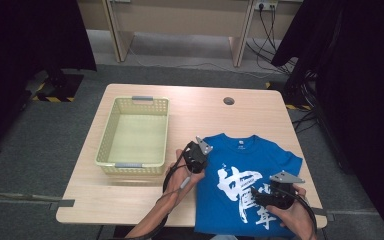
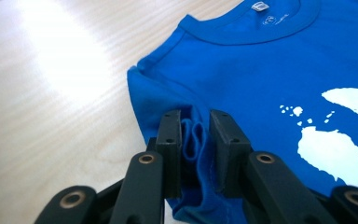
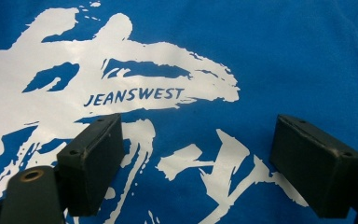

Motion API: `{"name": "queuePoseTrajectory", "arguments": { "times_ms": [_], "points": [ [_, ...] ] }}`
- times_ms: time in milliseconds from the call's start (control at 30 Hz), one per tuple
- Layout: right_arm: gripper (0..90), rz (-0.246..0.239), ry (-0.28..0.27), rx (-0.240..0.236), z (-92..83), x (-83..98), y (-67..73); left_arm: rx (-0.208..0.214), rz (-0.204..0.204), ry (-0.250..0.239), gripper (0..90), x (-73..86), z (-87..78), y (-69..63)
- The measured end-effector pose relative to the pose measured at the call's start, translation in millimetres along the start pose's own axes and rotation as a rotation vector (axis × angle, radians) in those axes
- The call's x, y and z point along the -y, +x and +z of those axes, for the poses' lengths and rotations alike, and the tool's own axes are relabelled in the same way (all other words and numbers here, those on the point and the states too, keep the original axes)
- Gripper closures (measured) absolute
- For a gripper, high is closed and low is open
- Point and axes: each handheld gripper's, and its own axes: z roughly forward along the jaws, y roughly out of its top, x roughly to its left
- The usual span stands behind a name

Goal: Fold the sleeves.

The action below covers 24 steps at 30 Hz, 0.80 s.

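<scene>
A blue T-shirt (image 1: 252, 170) with a white print lies flat on the front right of the wooden table (image 1: 145, 200), collar toward the far side. My left gripper (image 1: 202, 160) sits at the shirt's left sleeve edge. In the left gripper view its jaws are shut on a bunched fold of the blue sleeve (image 2: 196, 140), lifted slightly off the wood. My right gripper (image 1: 270, 196) hovers low over the white print (image 3: 121, 88) near the shirt's lower right. Its jaws stand wide apart with only flat cloth below them.
A pale yellow-green plastic basket (image 1: 105, 150) stands on the table's left half, close to my left hand. A round cable hole (image 1: 228, 101) sits near the far edge. Bare wood lies in front of the basket. Dark curtains flank both sides.
</scene>
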Motion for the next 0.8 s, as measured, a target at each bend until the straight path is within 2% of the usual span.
{"name": "queuePoseTrajectory", "arguments": {
  "times_ms": [33, 100, 200, 400, 533, 667, 800],
  "points": [
    [17.4, 0.000, 0.000, 0.000, 0.0, 0.1, 0.0, -0.015, 0.029, 0.003, 74.1, -1.2, 0.3, -2.6],
    [17.4, -0.001, -0.001, 0.000, 0.0, 0.1, -0.1, -0.013, 0.073, -0.003, 73.9, -2.9, 1.9, -7.9],
    [17.4, 0.000, 0.000, 0.000, 0.0, 0.0, -0.1, -0.011, 0.099, -0.003, 72.8, -4.8, 4.0, -13.4],
    [17.4, -0.001, 0.001, -0.002, 0.1, -0.1, -0.2, 0.043, 0.060, -0.009, 68.4, -7.5, 5.9, -15.6],
    [17.4, 0.000, 0.001, -0.001, 0.1, -0.1, -0.1, 0.064, 0.039, -0.010, 64.2, -7.6, 5.5, -13.4],
    [17.4, 0.000, 0.000, 0.000, 0.1, -0.1, -0.1, 0.113, 0.000, -0.009, 59.6, -6.3, 7.7, -10.4],
    [17.4, -0.001, 0.002, 0.000, 0.2, -0.3, -0.1, 0.132, 0.003, -0.012, 55.2, -4.7, 8.0, -9.9]
  ]
}}
